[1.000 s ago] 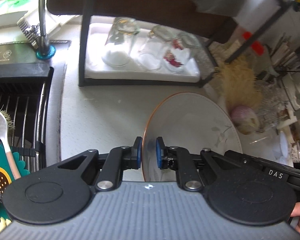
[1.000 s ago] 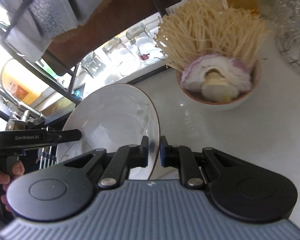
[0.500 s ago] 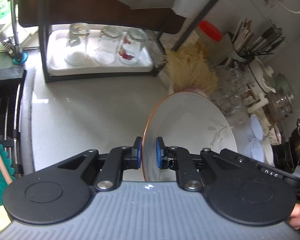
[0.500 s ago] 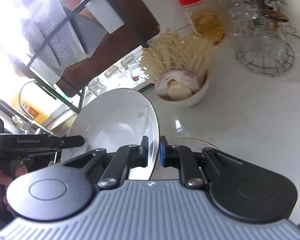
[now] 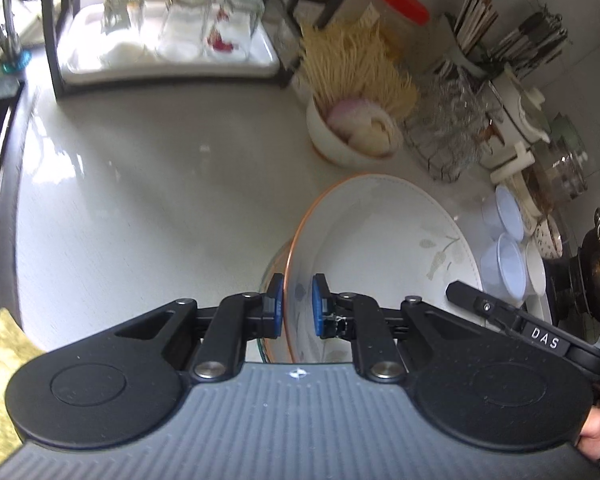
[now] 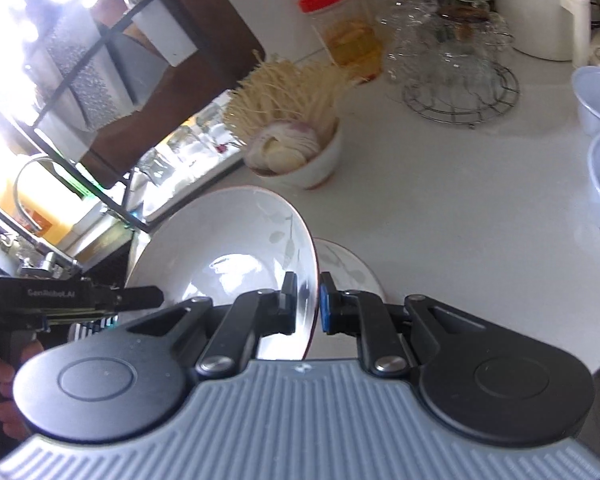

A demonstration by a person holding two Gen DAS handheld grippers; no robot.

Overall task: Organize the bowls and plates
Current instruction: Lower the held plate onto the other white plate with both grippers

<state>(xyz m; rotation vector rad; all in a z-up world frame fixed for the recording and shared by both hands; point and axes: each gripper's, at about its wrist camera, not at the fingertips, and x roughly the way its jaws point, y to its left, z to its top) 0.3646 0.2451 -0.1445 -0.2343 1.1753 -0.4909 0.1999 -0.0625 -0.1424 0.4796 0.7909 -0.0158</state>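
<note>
A white deep plate [image 5: 384,236] with an orange rim and a leaf print is held between both grippers above the counter. My left gripper [image 5: 296,306] is shut on its near rim. My right gripper [image 6: 306,300] is shut on the opposite rim of the same plate [image 6: 228,248]. A second plate with the same leaf print [image 6: 348,268] lies flat on the counter just under it; its edge shows in the left wrist view [image 5: 270,276].
A bowl of sliced onion and dry noodles [image 5: 352,136] stands behind. A wire rack of glasses [image 6: 460,68], a red-lidded jar [image 6: 344,28] and clear plastic bowls [image 6: 598,128] stand to the right. A shelf with upturned glasses [image 5: 172,36] is at the back left.
Both grippers have carried the plate rightward from near the sink, away from the shelf, to above the second plate on the counter. Both stay shut on it.
</note>
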